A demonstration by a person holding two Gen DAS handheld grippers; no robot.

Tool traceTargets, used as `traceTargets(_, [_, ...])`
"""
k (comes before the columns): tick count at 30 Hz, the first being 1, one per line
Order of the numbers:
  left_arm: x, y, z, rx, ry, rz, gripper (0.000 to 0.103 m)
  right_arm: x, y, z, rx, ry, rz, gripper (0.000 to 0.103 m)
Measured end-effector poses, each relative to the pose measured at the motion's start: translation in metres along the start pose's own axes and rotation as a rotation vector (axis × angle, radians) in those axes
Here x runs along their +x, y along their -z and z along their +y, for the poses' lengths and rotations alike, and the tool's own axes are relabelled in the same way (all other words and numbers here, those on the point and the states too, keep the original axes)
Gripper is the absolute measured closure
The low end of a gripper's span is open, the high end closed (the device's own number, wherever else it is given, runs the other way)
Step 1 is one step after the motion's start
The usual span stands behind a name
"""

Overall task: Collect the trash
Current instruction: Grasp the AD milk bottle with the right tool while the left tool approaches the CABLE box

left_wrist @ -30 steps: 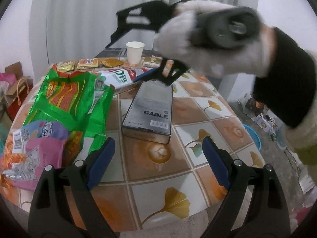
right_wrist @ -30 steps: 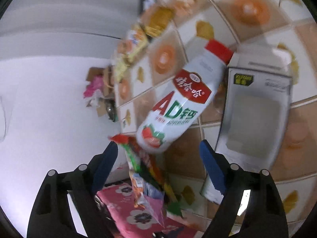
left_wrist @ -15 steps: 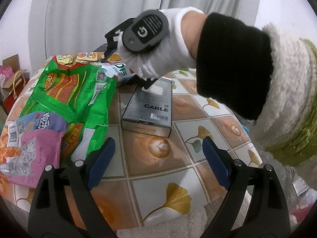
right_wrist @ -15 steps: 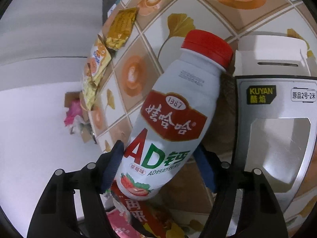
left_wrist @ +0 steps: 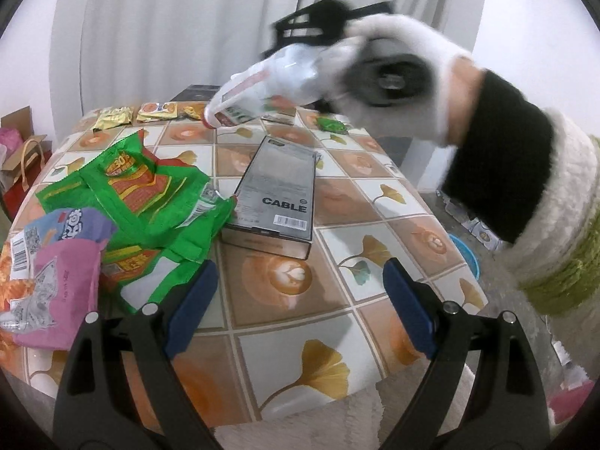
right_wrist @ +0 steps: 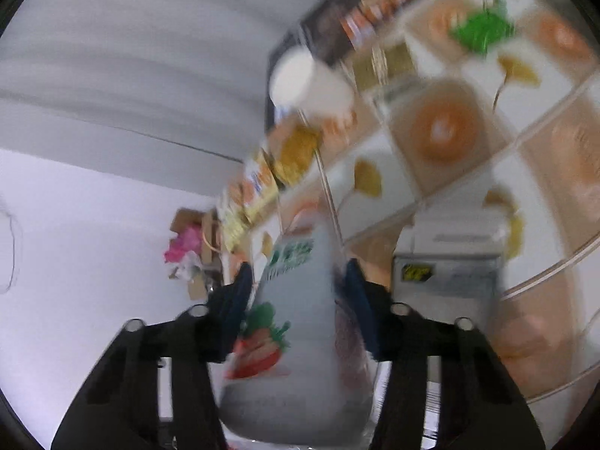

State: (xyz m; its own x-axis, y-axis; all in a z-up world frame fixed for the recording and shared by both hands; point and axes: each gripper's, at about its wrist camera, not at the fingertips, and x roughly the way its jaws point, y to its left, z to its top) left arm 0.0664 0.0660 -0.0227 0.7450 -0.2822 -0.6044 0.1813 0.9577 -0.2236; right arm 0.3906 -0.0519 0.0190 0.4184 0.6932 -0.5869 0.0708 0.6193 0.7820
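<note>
Tiled table [left_wrist: 337,322], curtain behind. Right gripper [right_wrist: 300,281] jaws just closing, now pinching bottle [right_wrist: 296,318], lifted clear of table. Left gripper [left_wrist: 300,300] spread, empty. Keep squeeze firm; carry level, cap-heavy bottle may swing.

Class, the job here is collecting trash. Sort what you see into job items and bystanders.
Job items:
- drink bottle, clamped in the right tongs
- green snack bag
- pink wrapper
- small packets

Bystanders (probably):
- CABLE box
- paper cup
- tiled table
</note>
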Motion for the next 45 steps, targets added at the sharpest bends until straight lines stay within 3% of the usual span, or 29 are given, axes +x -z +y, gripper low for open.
traceTargets(4, [0.003,-0.002,0.0,-0.013,0.004,0.008,0.018,-0.032,-0.003,-0.009,-0.032,0.002,0.016,0.095])
traceTargets(9, [0.006,-0.005,-0.001,-0.011,0.002,0.022,0.018,-0.048,0.011,0.0,-0.263,0.13,0.061,0.094])
traceTargets(11, [0.01,-0.006,0.001,-0.015,-0.004,0.03,0.018,-0.044,0.016,0.009,-0.372,0.184,0.089,0.087])
traceTargets(13, [0.013,-0.007,0.002,-0.015,-0.011,0.037,0.018,-0.031,0.02,0.024,-0.481,0.217,0.131,0.048])
traceTargets(14, [0.015,-0.008,0.003,-0.014,-0.014,0.041,0.018,-0.019,0.025,0.035,-0.571,0.231,0.162,0.043])
traceTargets(19, [0.019,-0.01,0.003,-0.008,-0.017,0.044,0.018,0.052,0.056,0.085,-1.0,0.335,0.361,0.039])
traceTargets(22, [0.02,-0.01,0.003,-0.009,-0.012,0.047,0.018,0.092,0.065,0.093,-1.118,0.39,0.474,0.038])
traceTargets(25, [0.022,-0.01,0.002,-0.016,0.005,0.053,0.018,0.123,0.072,0.095,-1.17,0.385,0.599,0.037])
traceTargets(29, [0.024,-0.011,-0.001,-0.007,0.026,0.059,0.018,0.148,0.074,0.088,-1.138,0.392,0.696,0.037])
traceTargets(33, [0.024,-0.011,-0.002,0.0,0.031,0.056,0.018,0.148,0.068,0.076,-1.038,0.351,0.729,0.043])
traceTargets(37, [0.021,-0.014,0.001,-0.008,0.03,0.05,0.018,0.118,0.049,0.065,-0.875,0.296,0.657,0.043])
traceTargets(45, [0.012,-0.038,0.006,0.016,0.008,0.021,0.018,-0.011,0.025,0.008,-0.614,0.13,0.426,0.043])
